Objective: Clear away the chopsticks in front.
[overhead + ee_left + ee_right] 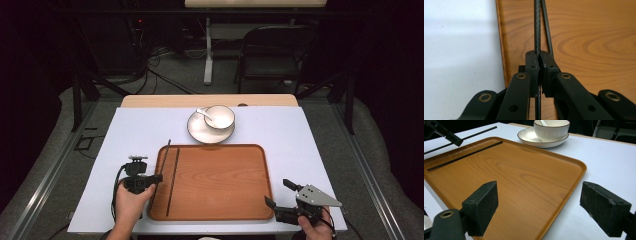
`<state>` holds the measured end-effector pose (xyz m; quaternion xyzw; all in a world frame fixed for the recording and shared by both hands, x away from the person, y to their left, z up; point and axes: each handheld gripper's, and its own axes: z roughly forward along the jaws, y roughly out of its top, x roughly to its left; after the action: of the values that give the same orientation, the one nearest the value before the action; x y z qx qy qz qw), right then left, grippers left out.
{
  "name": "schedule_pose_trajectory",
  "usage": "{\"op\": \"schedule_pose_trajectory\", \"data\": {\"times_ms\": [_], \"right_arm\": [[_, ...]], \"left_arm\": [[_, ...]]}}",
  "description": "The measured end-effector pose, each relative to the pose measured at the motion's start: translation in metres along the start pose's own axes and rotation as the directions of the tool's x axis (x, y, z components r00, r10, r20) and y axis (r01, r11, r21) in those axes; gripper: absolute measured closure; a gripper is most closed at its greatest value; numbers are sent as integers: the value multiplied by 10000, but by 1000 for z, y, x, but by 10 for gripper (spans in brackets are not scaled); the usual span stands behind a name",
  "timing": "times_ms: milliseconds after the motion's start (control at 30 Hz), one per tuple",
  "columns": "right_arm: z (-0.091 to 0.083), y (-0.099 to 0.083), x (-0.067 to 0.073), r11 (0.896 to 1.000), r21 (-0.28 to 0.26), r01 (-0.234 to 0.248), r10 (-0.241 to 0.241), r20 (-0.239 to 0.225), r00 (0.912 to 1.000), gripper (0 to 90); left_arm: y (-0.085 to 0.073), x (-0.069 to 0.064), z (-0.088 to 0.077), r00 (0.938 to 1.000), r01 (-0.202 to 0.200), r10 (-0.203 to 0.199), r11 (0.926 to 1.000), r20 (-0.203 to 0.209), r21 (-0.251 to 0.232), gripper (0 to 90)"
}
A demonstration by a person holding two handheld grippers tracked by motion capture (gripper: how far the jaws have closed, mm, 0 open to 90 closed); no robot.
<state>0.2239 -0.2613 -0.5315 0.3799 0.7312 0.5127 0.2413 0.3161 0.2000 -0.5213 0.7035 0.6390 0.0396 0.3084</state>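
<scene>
A wooden tray [220,180] lies in the middle of the white table. One black chopstick [173,180] rests inside it near the left rim. My left gripper [157,178] is shut on a second black chopstick [165,155], which runs along the tray's left edge. In the left gripper view the held chopstick [537,25] passes between the closed jaws of the left gripper [539,56], and the other chopstick [547,30] lies just to its right on the tray. My right gripper [278,193] stands open at the tray's near right corner, with nothing in the right gripper [541,205].
Beyond the tray's far edge stands a white plate [197,131] that holds a bowl [220,117] and a spoon [204,112]. A folding chair [272,55] and cables sit on the floor behind the table. The white table [300,135] extends right of the tray.
</scene>
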Motion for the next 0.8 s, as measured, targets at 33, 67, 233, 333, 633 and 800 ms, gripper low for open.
{"op": "schedule_pose_trajectory", "data": {"times_ms": [33, 67, 233, 333, 633, 800], "right_arm": [[0, 0, 0, 10000, -11, 5, -5, 3, 10000, 147], [0, 0, 0, 10000, -12, 0, 0, 1, 10000, 147], [0, 0, 0, 10000, -18, -30, 30, 14, 10000, 146], [0, 0, 0, 10000, -23, 5, -5, 12, 10000, 147], [0, 0, 0, 10000, -24, -17, 17, 7, 10000, 146], [0, 0, 0, 10000, -21, -6, 6, 7, 10000, 147]], "left_arm": [[-1, 0, 1, 10000, -5, 5, 10000, -10, 5, 858], [-1, 0, 1, 10000, -22, 22, 10000, -20, 64, 858], [-2, -1, 6, 10000, -29, 30, 9996, -44, 286, 858], [-3, -2, 8, 9999, -70, 74, 9992, -100, 399, 857], [-2, -2, 13, 9998, 97, -86, 9984, -199, 563, 856], [-2, -3, 14, 9995, 64, -46, 9983, -313, 575, 853]]}}
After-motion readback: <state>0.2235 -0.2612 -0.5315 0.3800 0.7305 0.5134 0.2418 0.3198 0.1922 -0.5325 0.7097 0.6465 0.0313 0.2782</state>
